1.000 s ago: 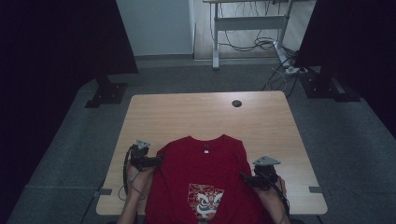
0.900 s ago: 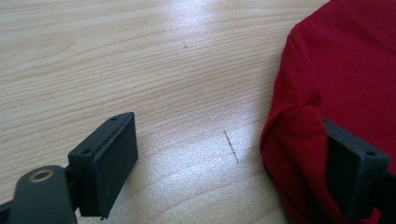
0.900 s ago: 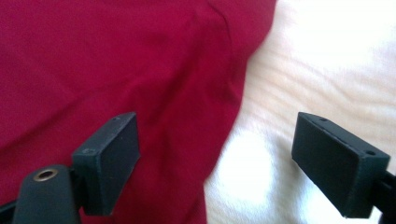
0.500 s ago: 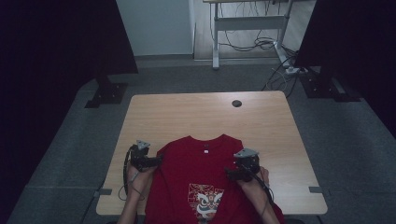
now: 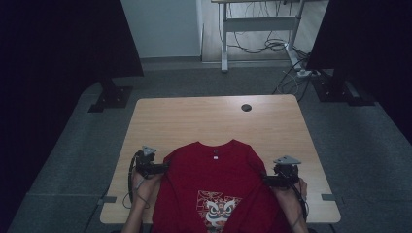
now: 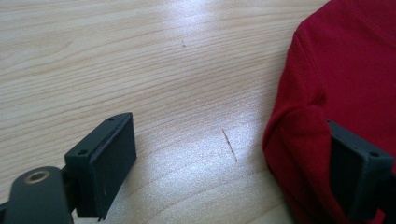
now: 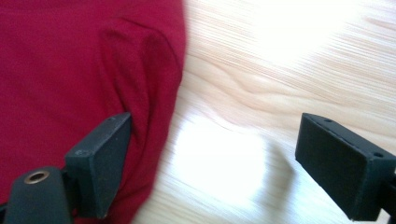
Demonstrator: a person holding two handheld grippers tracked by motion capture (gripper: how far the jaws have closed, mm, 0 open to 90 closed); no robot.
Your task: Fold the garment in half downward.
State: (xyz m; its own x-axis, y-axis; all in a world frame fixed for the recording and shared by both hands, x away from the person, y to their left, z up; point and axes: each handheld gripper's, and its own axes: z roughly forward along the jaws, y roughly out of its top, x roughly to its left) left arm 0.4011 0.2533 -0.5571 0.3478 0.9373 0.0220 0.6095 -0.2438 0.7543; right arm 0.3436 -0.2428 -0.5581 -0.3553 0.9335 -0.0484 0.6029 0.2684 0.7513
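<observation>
A red T-shirt (image 5: pixel 218 189) with a white lion print lies face up on the near half of the wooden table (image 5: pixel 194 121), its hem hanging over the near edge. My left gripper (image 5: pixel 163 168) rests at its left sleeve, jaws wide apart. In the left gripper view (image 6: pixel 229 140) one jaw stands on bare wood and the other over the sleeve's edge (image 6: pixel 299 140). My right gripper (image 5: pixel 267 180) is at the right sleeve, open. In the right gripper view (image 7: pixel 215 135) its jaws have just been closing slightly. The sleeve fold (image 7: pixel 140 70) lies by one jaw, unpinched.
A round cable hole (image 5: pixel 246 107) sits near the table's far edge. The far half of the table is bare wood. Dark partitions (image 5: pixel 63 48) stand to both sides on stands. A desk frame with cables (image 5: pixel 262 29) is on the floor behind.
The right gripper swung inward over the shirt half a second ago and has come back out to the right sleeve edge. The left gripper has stayed put.
</observation>
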